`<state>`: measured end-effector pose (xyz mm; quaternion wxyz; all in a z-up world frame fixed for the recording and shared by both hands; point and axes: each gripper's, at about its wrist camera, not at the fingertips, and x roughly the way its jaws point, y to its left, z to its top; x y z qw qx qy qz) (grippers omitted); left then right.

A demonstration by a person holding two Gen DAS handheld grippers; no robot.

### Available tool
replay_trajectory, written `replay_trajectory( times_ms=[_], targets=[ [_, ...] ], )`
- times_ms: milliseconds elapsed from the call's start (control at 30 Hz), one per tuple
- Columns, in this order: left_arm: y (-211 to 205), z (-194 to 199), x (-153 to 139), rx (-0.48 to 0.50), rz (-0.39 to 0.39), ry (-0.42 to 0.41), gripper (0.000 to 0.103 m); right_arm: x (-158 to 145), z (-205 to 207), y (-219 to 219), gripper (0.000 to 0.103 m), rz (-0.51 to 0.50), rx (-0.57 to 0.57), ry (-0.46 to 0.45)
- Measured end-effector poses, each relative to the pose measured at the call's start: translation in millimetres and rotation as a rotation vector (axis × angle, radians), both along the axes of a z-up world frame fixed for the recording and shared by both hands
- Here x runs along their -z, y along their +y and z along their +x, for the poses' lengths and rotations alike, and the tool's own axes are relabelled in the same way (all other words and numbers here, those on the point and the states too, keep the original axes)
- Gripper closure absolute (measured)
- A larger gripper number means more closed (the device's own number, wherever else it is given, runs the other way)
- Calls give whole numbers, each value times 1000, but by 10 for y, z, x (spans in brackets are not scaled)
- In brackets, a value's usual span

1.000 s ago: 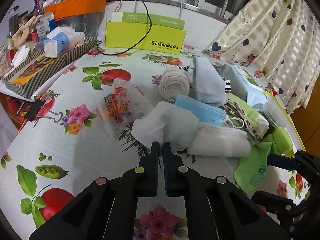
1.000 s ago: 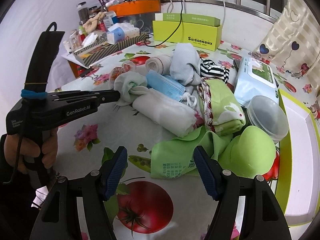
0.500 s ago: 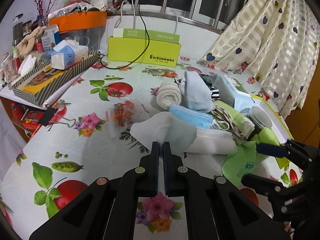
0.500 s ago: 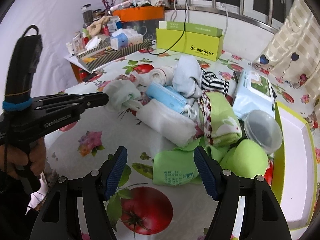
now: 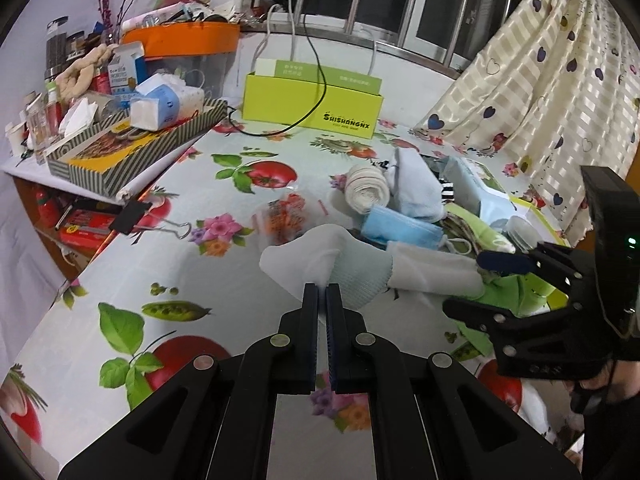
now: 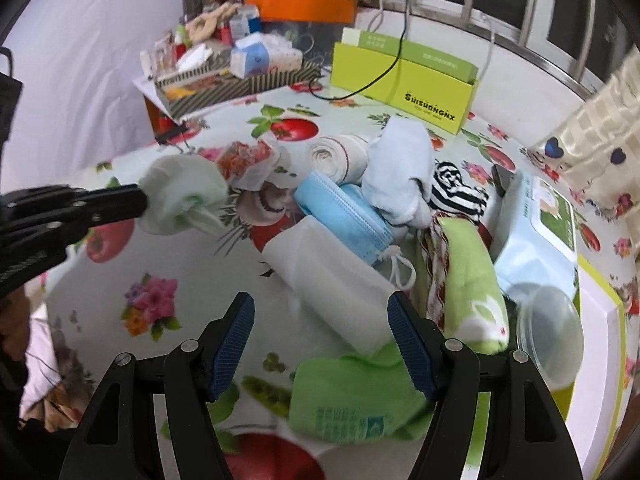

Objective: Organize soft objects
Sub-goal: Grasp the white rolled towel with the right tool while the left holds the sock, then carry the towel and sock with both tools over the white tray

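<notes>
Left gripper [image 5: 322,294] is clamped on the edge of a limp white-and-mint knitted sock [image 5: 340,264], lifted over the fruit-print tablecloth [image 5: 224,280]. Right gripper [image 6: 322,334] hangs wide open over a soft white folded cloth [image 6: 328,280]; light and floppy, it probably wants pinching mid-fold.

Each camera sits just behind its own jaws and looks forward and down over the bench [image 5: 248,304]. The left view faces the window wall, close above a white sock [image 5: 320,256] at its jaw tips, the right gripper [image 5: 492,284] entering at right. The right view faces the heap of cloths [image 6: 400,208] beyond its jaws, the left gripper [image 6: 140,204] at left. Both share the yellow-green box [image 5: 312,108].
</notes>
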<state>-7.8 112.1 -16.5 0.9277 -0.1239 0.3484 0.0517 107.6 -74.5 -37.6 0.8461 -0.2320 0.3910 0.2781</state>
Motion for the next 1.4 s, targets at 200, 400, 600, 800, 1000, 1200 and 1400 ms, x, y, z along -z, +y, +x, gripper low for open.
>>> replay_trajectory(
  times_ms=[200,400,600,800,1000,1200,1400],
  targets=[
    [22,-12,15,1,-9,1,100,195,203,158,33,-115,-3,-4],
    [23,0,18,4,-17,1,100,230,290,135,77,-113,13,23],
    [-36,4,-2,10,-15,-7,100,65,121,35,84,-34,7,3],
    [-133,-22,-100,24,-7,-28,100,-168,-83,-30,84,48,-16,-21],
    [-229,-51,-232,36,7,-52,100,-365,-237,-83,84,111,-32,-43],
    [-330,-14,-349,52,23,-71,100,-519,-312,-154,84,135,-30,-80],
    [-463,81,-435,81,31,-82,100,-637,-332,-307,84,150,-1,-108]
  ],
)
